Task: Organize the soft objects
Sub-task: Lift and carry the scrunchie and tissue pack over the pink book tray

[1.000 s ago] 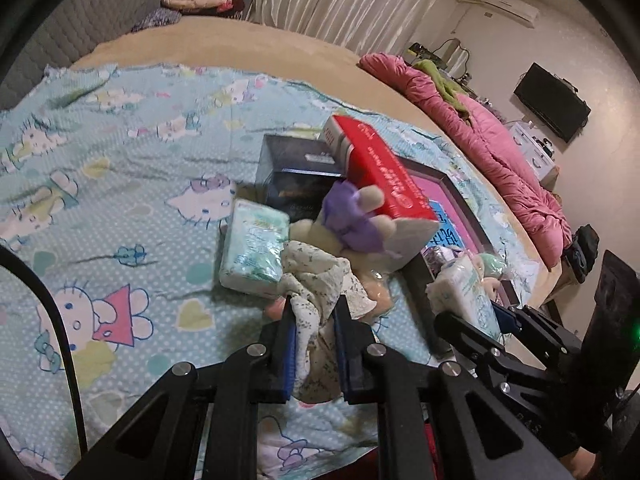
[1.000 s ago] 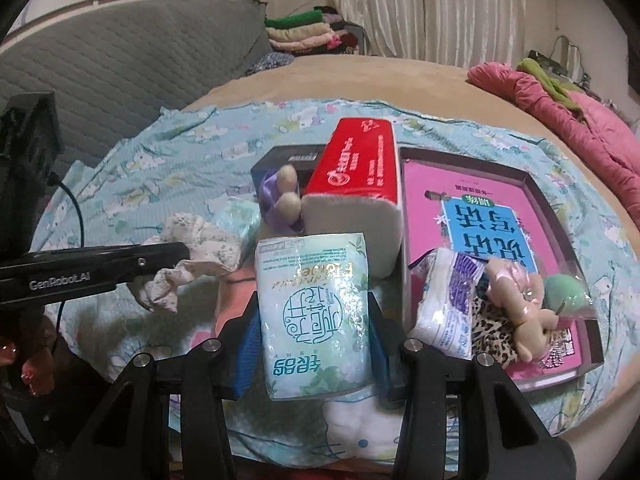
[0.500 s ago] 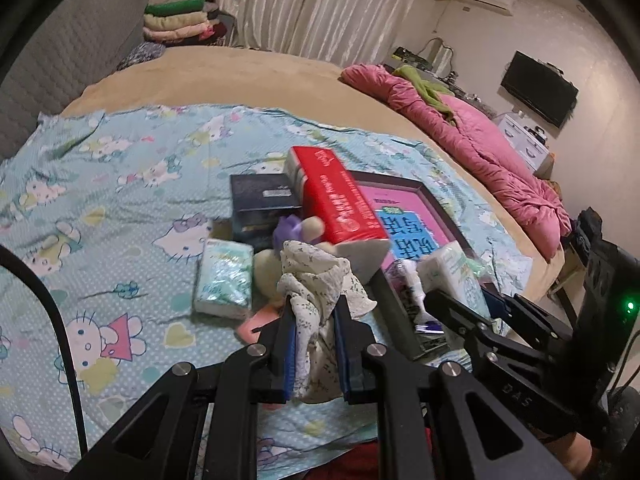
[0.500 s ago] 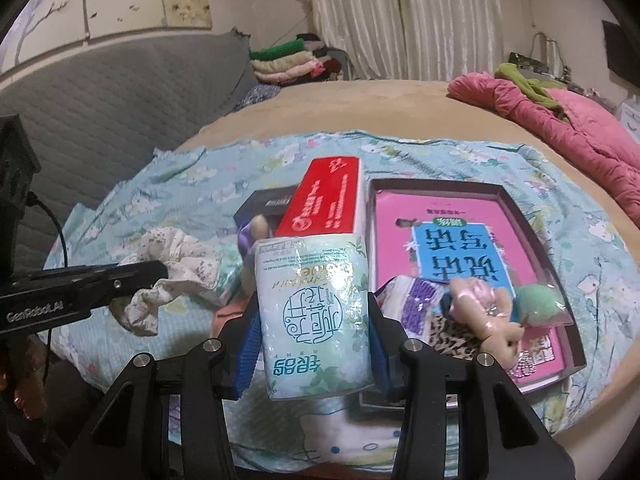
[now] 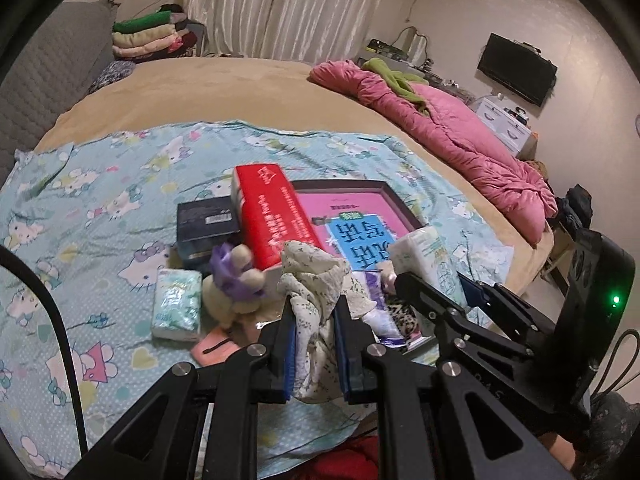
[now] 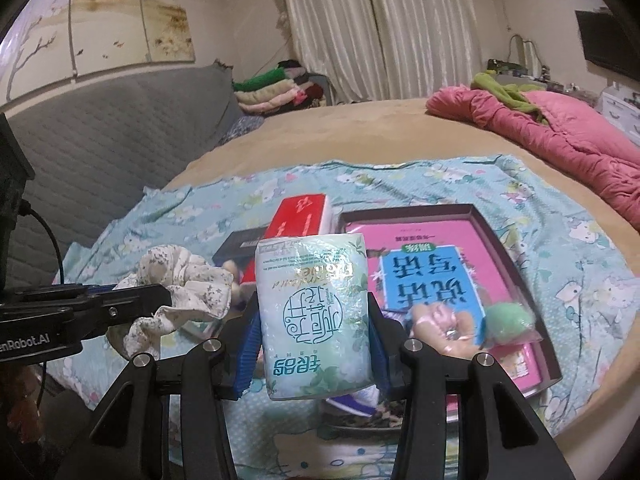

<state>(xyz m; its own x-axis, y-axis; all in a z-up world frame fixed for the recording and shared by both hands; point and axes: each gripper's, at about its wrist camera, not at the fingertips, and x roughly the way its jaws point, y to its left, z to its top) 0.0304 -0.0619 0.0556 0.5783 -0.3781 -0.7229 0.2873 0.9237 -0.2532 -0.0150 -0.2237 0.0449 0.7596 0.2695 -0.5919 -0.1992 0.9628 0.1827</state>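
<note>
Floral cloth (image 5: 316, 304): cream fabric with small grey-green sprigs, crumpled, pinched between the blue pads of the left hand-held gripper (image 5: 315, 344), its bunched top standing above the fingers and its lower end hanging below them, held above the bed.

Tissue pack (image 6: 314, 316): pale green printed plastic wrap, full, held upright and lifted, clamped at both sides by the right hand-held gripper (image 6: 312, 344).

Second tissue pack (image 5: 177, 304): same pale green wrap, lying flat on the blue cartoon-cat sheet (image 5: 80, 248).

Plush toy (image 5: 236, 284): cream body with purple part, lying just beside the second tissue pack, against the red box (image 5: 276, 220).
</note>
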